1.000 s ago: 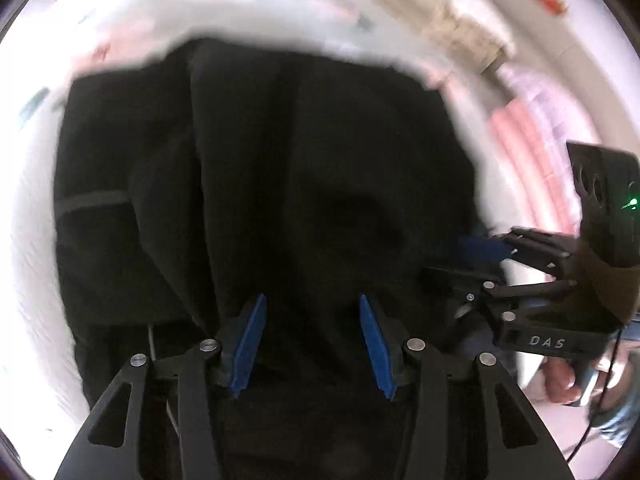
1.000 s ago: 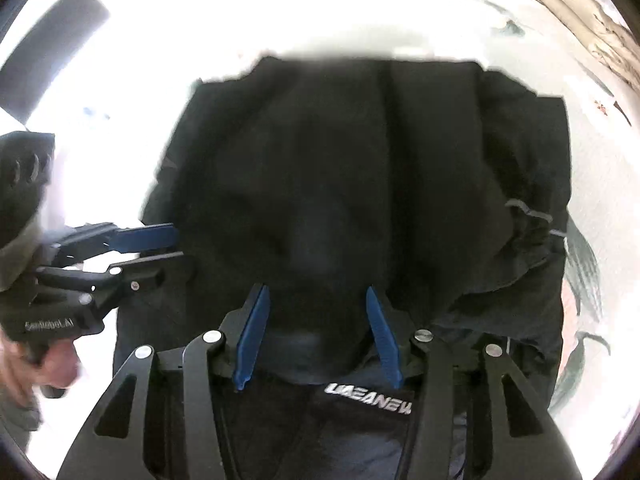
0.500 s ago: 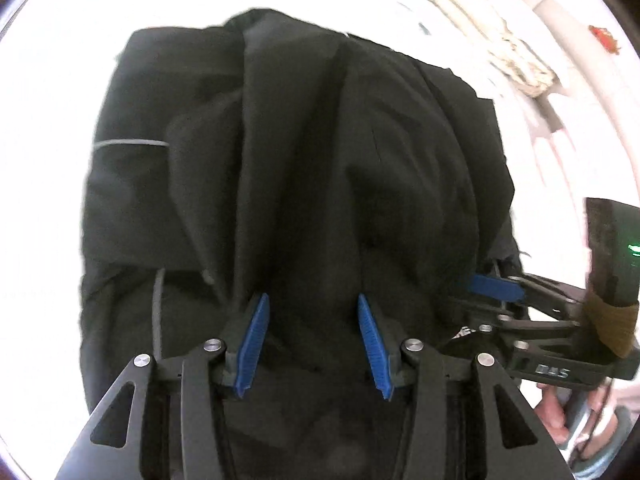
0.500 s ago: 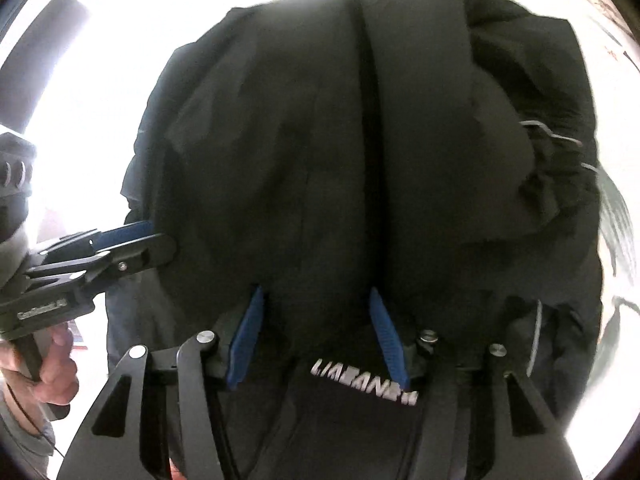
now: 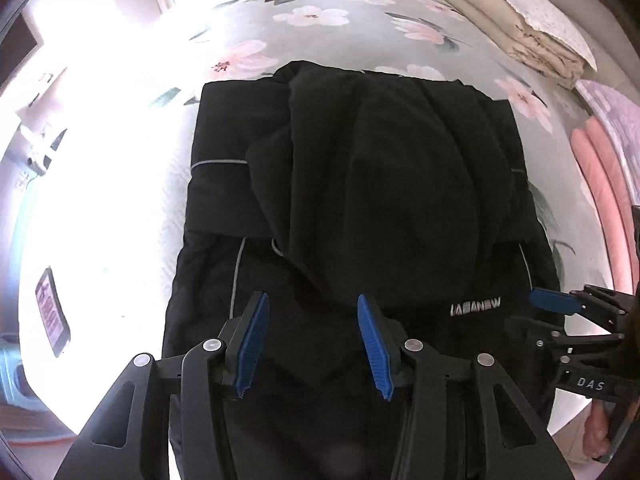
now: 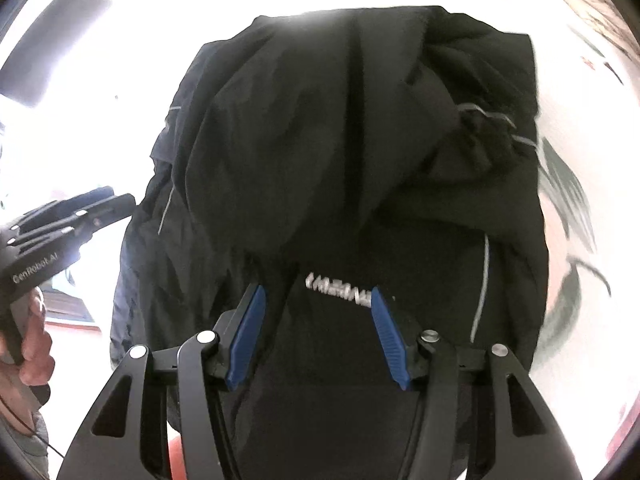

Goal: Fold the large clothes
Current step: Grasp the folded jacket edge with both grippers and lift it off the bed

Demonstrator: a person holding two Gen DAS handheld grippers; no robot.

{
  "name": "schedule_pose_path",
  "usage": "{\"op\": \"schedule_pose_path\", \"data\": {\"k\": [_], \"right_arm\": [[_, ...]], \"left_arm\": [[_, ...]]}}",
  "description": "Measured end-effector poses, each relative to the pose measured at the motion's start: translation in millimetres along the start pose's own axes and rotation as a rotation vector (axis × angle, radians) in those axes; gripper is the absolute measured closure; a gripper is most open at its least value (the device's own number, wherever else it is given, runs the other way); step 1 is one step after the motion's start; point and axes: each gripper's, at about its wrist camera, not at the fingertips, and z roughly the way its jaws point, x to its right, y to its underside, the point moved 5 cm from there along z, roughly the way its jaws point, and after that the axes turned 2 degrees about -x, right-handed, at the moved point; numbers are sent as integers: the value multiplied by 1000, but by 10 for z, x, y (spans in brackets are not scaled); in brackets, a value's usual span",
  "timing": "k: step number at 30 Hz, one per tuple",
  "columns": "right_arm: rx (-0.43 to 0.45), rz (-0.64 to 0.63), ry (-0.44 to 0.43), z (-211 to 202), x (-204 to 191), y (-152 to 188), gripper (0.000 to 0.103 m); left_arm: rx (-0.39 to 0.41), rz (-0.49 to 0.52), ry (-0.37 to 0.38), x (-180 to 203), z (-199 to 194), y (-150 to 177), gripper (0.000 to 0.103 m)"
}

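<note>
Floral bedding (image 5: 320,16) in pale green with pink blossoms covers the bed, and the work happens at its near edge. Nearest, the left gripper (image 5: 312,344) hovers over the hem end of a black jacket (image 5: 380,184), its blue pads spread apart with nothing between them; the right gripper (image 6: 316,332) hangs beside it just the same, jaws wide and empty, above the white logo (image 6: 340,288). The jacket lies flat on the bed, running away from the person, its sides and sleeves drawn in over the middle so that it makes a long narrow bundle, a little rumpled on top. Beyond it sit a stack of folded beige linen (image 5: 516,36) and some pink rolls (image 5: 604,184) at the far right. By my reckoning the lengthwise folds are done; doubling the bundle end over end looks to be what remains.
</note>
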Motion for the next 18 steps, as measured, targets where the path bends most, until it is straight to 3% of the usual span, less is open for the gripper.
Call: {"op": "schedule_pose_path", "data": {"k": [4,8,14,18], "right_arm": [[3,47,23,-75,-24,309,43],[-10,128,71,-49,-12,754,42],[-34,270,176,-238,341,1565,42],[-43,376,199,-322,633,2025,42]], "left_arm": [[-14,-17,38,-139,17,298,55],[-62,-64,76,-591,9,794,55],[-128,-106,51,-1395,-36,1496,55],[-195,-215,163,-1818,57,1852,55]]}}
